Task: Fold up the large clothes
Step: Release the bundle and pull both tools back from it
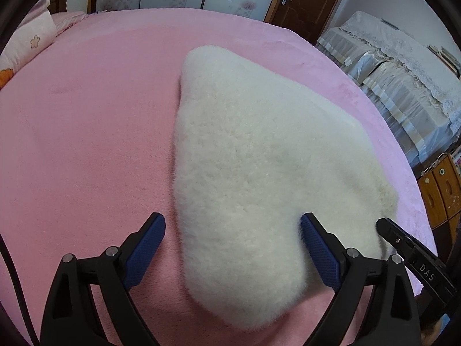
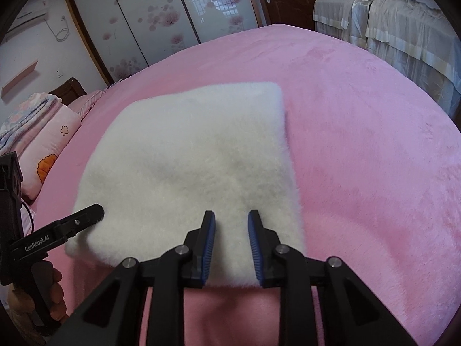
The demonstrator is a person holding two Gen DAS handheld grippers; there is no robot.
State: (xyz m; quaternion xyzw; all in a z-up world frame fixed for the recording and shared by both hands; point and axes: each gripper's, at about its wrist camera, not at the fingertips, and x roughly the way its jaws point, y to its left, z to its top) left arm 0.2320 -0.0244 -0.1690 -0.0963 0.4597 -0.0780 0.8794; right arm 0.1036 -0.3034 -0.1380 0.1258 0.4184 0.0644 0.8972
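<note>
Folded white fleece garment [image 2: 190,167] lying on the pink bed [image 2: 360,150], toward the near edge, well away from the pillows [image 2: 54,144] at the headboard end. Left tongs [image 1: 232,248] spread wide, straddling the near left corner of the bundle: one blue pad beside the fleece on the bare bedspread, the other pressed against the pile, nothing clamped. Right tongs [image 2: 232,245] narrowed but with a clear gap, hovering over the near edge of the garment, no cloth pinched between the pads as far as can be told. Likely risks from here: closing on the top layer only, so the fold peels apart on lifting; snagging the pink bedspread along with the fleece, given the left pad sitting right on it; uneven pulls from the two sides, skewing the bundle or dragging it toward the near edge of the bed; thick, springy pile slipping out of a shallow bite. Readable writing: "DAS" on the black side of the right tool seen from the left wrist, "GenRobot.AI" on the left tool seen from the right wrist. No label visible on the garment itself.
</note>
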